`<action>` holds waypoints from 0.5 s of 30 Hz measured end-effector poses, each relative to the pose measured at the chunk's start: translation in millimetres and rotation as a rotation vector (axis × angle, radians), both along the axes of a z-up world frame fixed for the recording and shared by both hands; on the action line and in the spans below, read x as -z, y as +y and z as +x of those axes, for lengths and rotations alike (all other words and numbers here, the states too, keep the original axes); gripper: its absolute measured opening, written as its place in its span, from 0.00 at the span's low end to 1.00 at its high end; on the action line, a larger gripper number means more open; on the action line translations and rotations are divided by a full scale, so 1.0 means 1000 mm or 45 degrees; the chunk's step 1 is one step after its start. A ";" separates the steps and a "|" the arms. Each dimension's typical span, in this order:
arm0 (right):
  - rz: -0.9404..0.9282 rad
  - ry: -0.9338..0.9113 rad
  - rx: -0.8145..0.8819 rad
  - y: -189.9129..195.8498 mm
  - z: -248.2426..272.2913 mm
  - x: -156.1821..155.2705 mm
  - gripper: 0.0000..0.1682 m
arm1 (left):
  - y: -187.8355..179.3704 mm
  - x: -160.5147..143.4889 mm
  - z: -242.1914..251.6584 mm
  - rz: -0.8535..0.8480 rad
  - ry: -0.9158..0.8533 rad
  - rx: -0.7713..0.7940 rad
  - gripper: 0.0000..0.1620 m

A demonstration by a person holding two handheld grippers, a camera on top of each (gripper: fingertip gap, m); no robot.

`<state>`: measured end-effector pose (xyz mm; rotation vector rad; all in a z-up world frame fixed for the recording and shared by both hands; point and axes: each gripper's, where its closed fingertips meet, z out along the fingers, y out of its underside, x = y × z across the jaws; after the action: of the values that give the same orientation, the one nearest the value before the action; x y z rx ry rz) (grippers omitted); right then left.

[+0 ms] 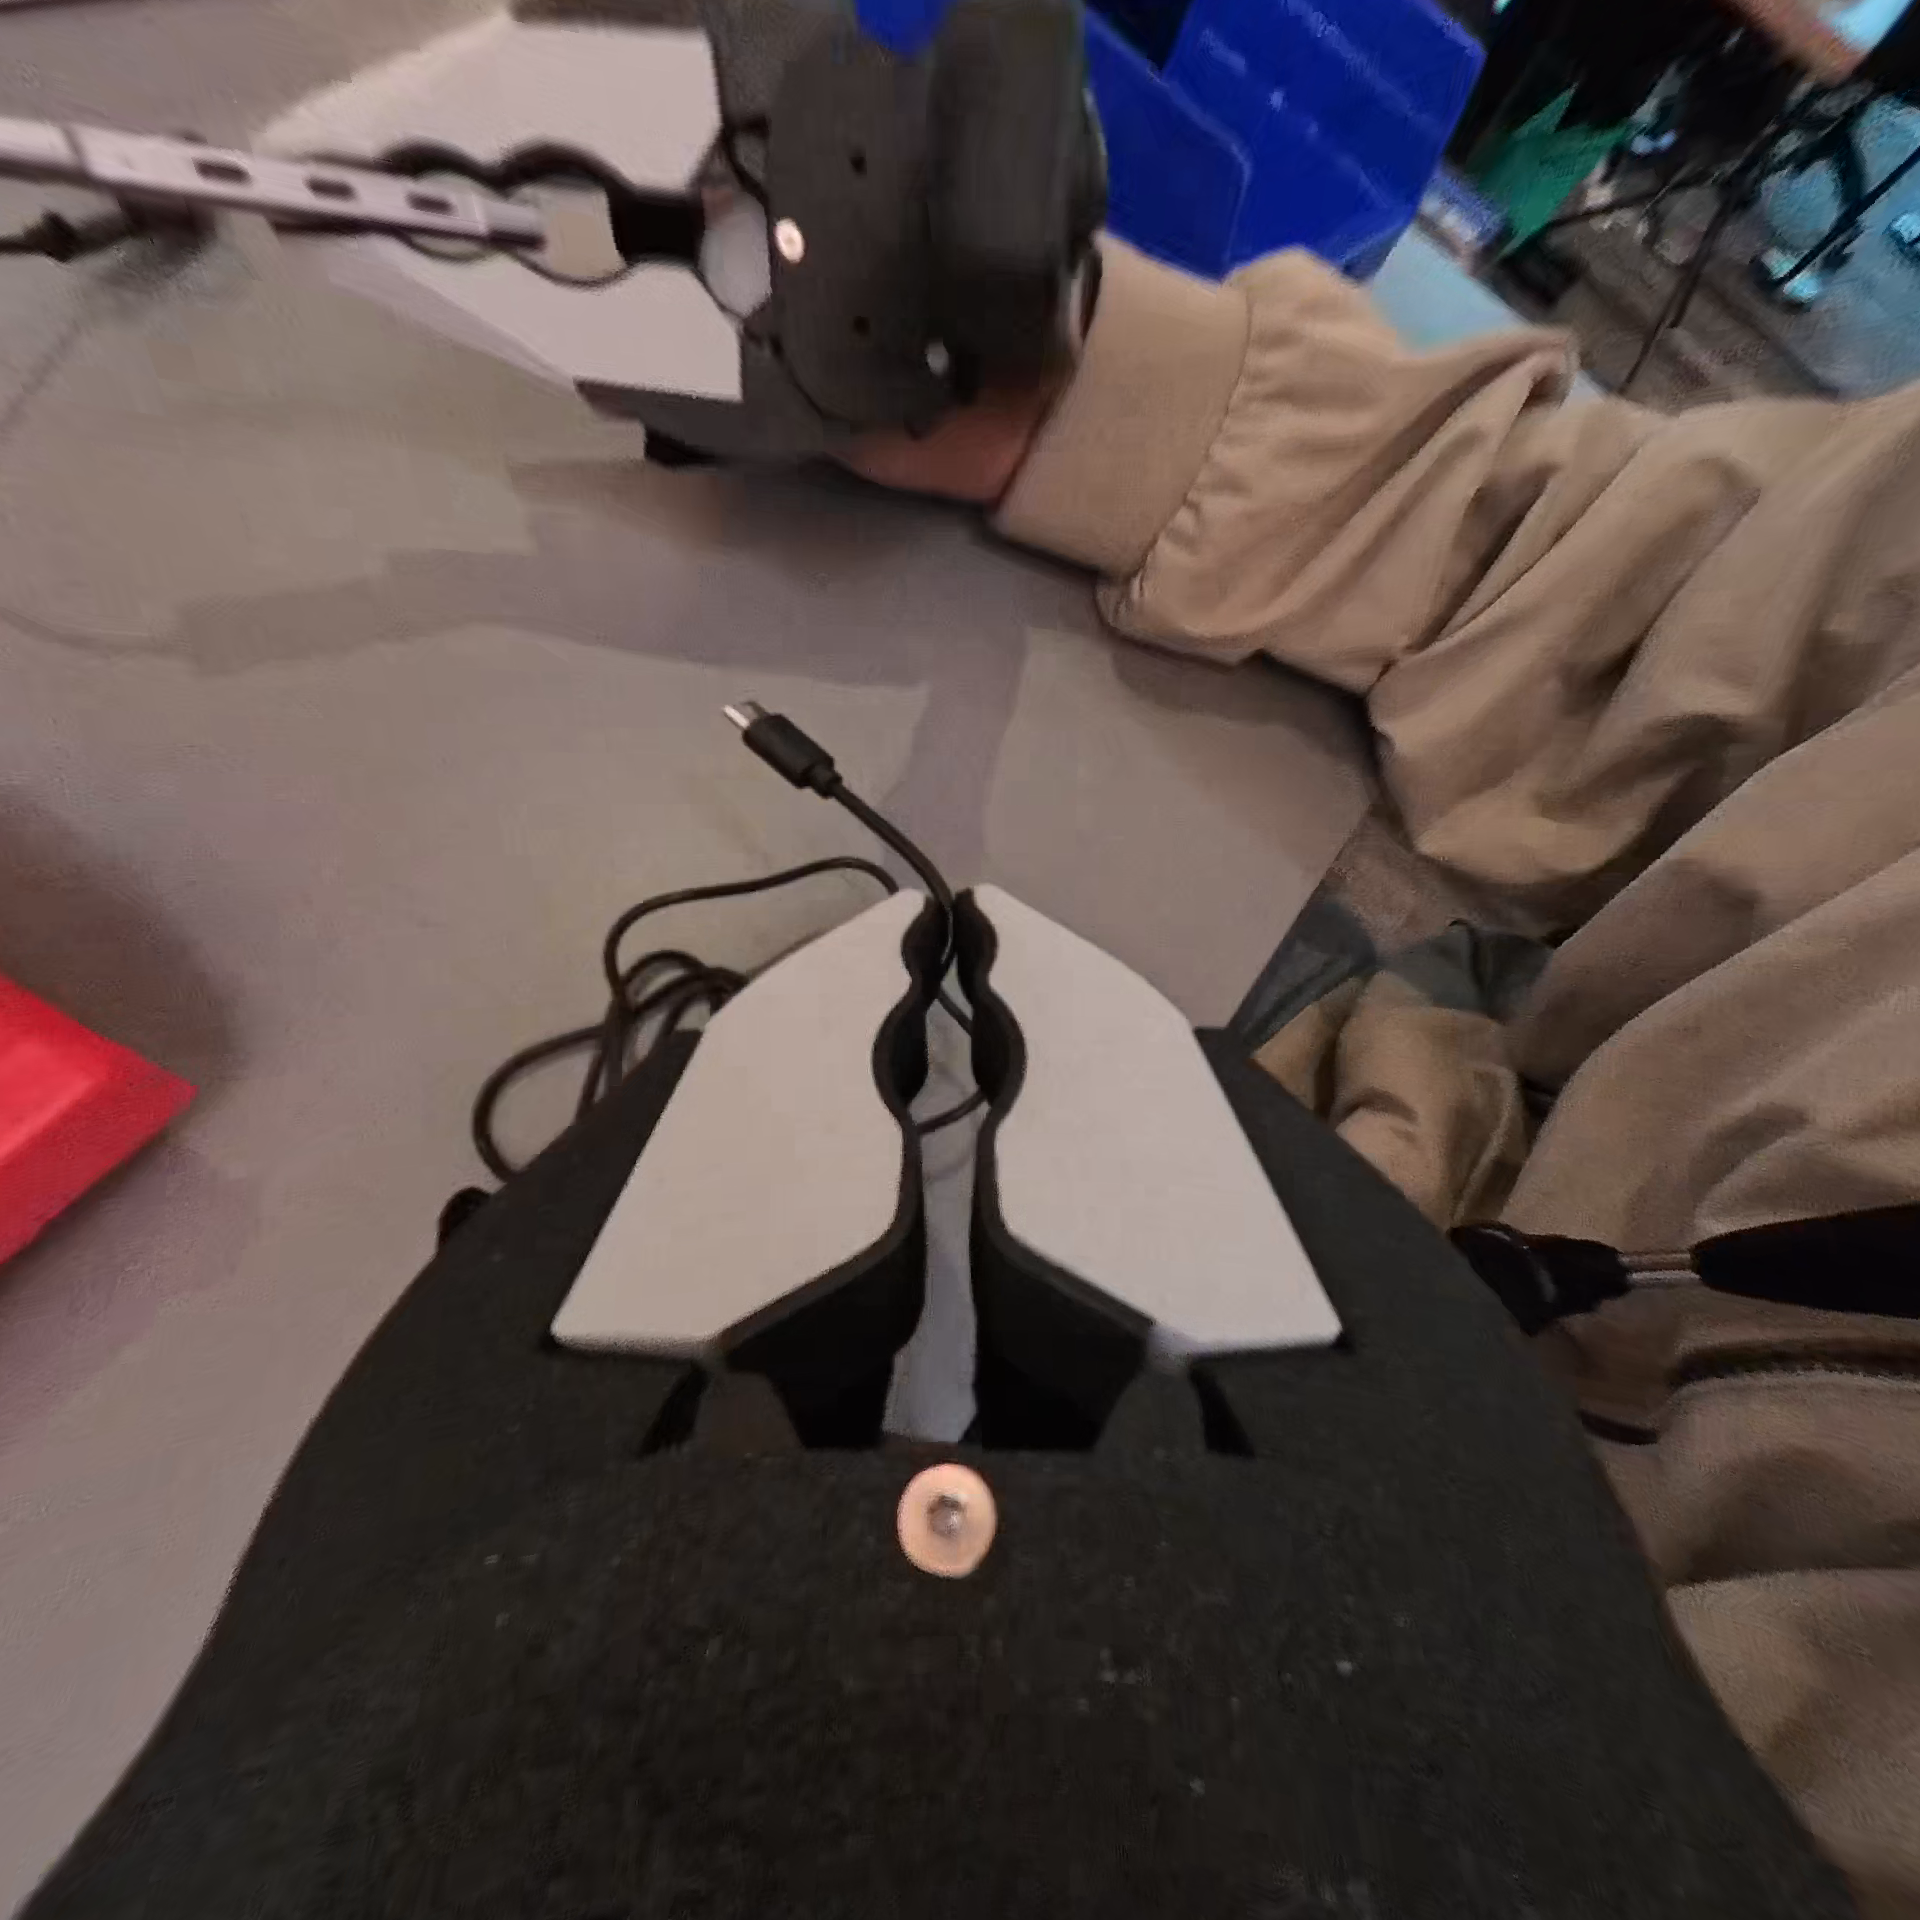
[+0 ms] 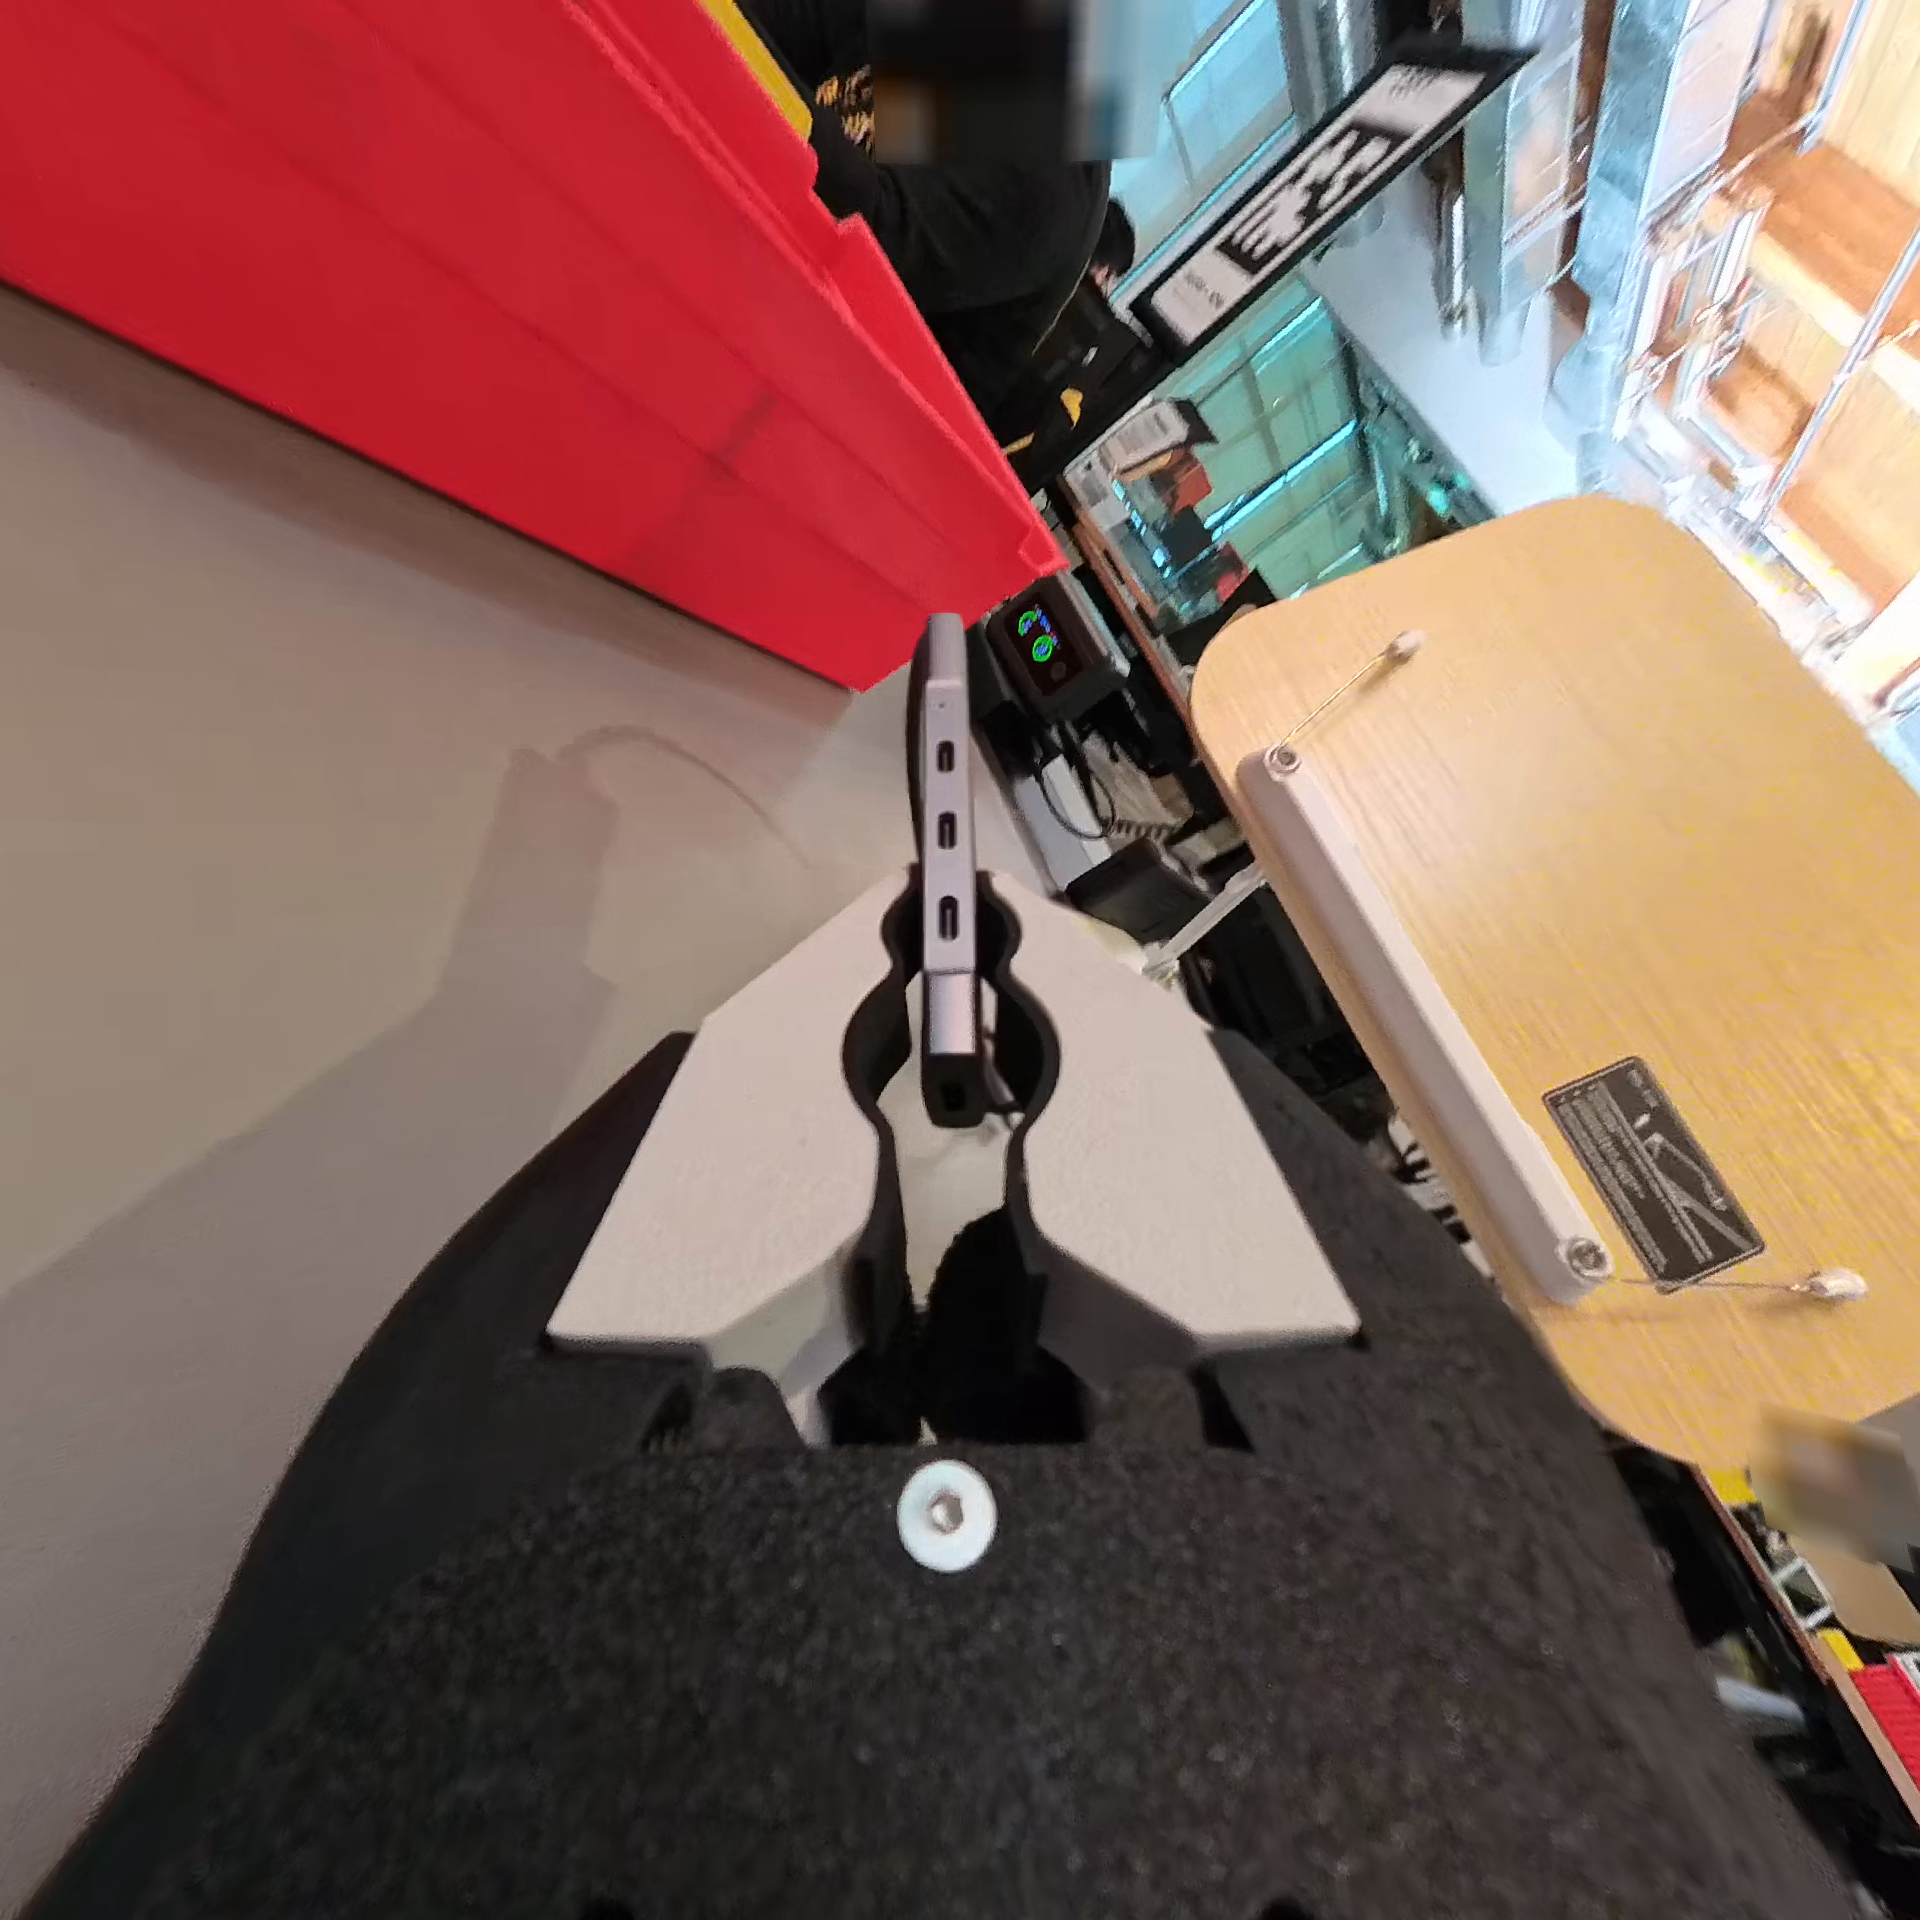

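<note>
My left gripper (image 1: pixel 951 914) is shut on a thin black cable (image 1: pixel 894 831). The cable's small plug (image 1: pixel 774 743) sticks up beyond the fingertips and points toward the far left; the slack coils on the grey table (image 1: pixel 364 675) to the left of the fingers. My right gripper (image 2: pixel 948 904) is shut on a slim grey hub (image 2: pixel 948 790) with three oval ports on its edge. In the left wrist view the right gripper (image 1: pixel 582 223) lies on its side at the top and holds the hub (image 1: pixel 260 182) out to the left, well above the plug.
A red bin (image 1: pixel 62 1112) sits at the left edge and fills the upper left of the right wrist view (image 2: pixel 468 312). Blue bins (image 1: pixel 1278 125) stand at the back. A tan sleeve (image 1: pixel 1455 623) crosses the right. A wooden board (image 2: pixel 1558 935) stands beyond the table. Some 25 centimeters of space lies between my two pairs of fingers.
</note>
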<state>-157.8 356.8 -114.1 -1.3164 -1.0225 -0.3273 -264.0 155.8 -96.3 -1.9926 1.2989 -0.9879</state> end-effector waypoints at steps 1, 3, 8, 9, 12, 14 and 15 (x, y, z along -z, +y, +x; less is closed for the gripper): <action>0.038 0.010 -0.020 -0.003 -0.002 -0.005 0.04 | 0.010 -0.011 0.000 -0.040 -0.053 0.024 0.01; 0.131 0.018 -0.041 -0.009 -0.004 -0.018 0.04 | 0.025 -0.027 0.004 -0.115 -0.116 0.099 0.01; 0.242 -0.026 -0.067 -0.018 -0.009 -0.028 0.04 | 0.060 -0.030 0.027 0.047 -0.002 0.234 0.01; 0.262 -0.043 -0.070 -0.019 -0.010 -0.029 0.05 | 0.064 -0.030 0.034 0.048 0.007 0.253 0.01; 0.256 -0.097 -0.041 -0.017 -0.010 -0.025 0.04 | 0.080 -0.029 0.047 0.039 0.024 0.220 0.01; 0.239 -0.131 -0.022 -0.015 -0.009 -0.021 0.04 | 0.093 -0.021 0.046 0.099 0.091 0.170 0.01; 0.232 -0.135 -0.023 -0.015 -0.010 -0.020 0.04 | 0.095 -0.021 0.047 0.110 0.089 0.165 0.01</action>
<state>-167.6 341.9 -94.0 -1.1345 -1.0665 -0.4699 -216.7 250.7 -75.8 -1.9130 1.4993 -0.9121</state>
